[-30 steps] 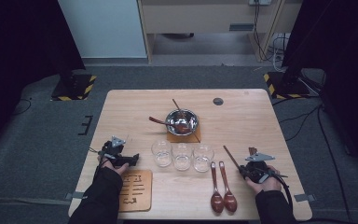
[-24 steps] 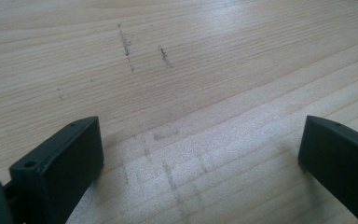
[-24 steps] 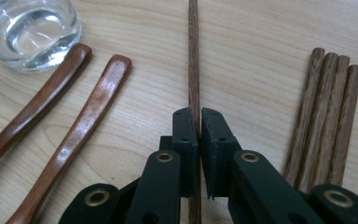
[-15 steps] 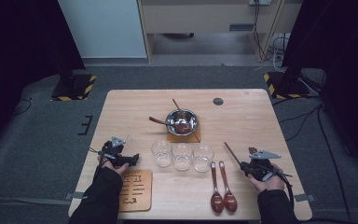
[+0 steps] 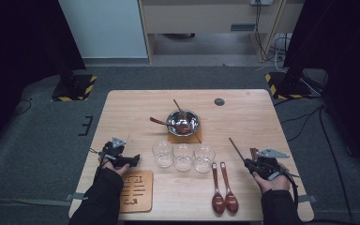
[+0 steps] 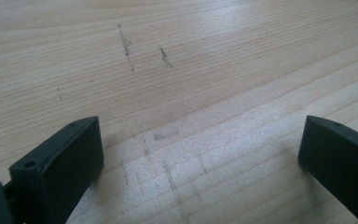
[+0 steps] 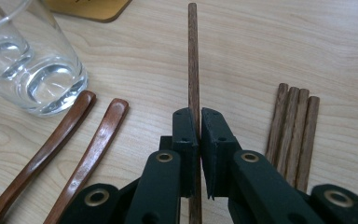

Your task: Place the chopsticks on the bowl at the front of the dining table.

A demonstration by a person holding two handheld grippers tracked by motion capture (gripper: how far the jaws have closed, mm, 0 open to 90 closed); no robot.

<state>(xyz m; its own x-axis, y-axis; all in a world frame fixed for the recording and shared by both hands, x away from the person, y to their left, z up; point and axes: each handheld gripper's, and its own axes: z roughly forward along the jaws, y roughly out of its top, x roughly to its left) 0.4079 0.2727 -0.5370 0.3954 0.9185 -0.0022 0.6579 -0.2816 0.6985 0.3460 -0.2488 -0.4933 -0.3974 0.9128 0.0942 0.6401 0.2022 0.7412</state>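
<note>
My right gripper (image 7: 194, 116) is shut on a single dark wooden chopstick (image 7: 193, 56) that sticks out forward past the jaws, just above the table. From above, this gripper (image 5: 251, 164) is at the front right, and the chopstick (image 5: 236, 149) points away and to the left. Several more chopsticks (image 7: 293, 130) lie flat in a bundle right beside it (image 5: 254, 153). My left gripper (image 6: 200, 144) is open over bare wood with nothing between its jaws; it (image 5: 132, 160) rests at the front left.
Three empty glasses (image 5: 183, 156) stand in a row mid-table; one glass (image 7: 32, 70) is close to my right jaws. Two wooden spoons (image 5: 222, 187) lie in front of them. Farther back are a metal bowl (image 5: 183, 122) on a coaster and a wooden board (image 5: 137, 190).
My right gripper has edged slightly to the right with the chopstick still in it. The left hand has stayed still.
</note>
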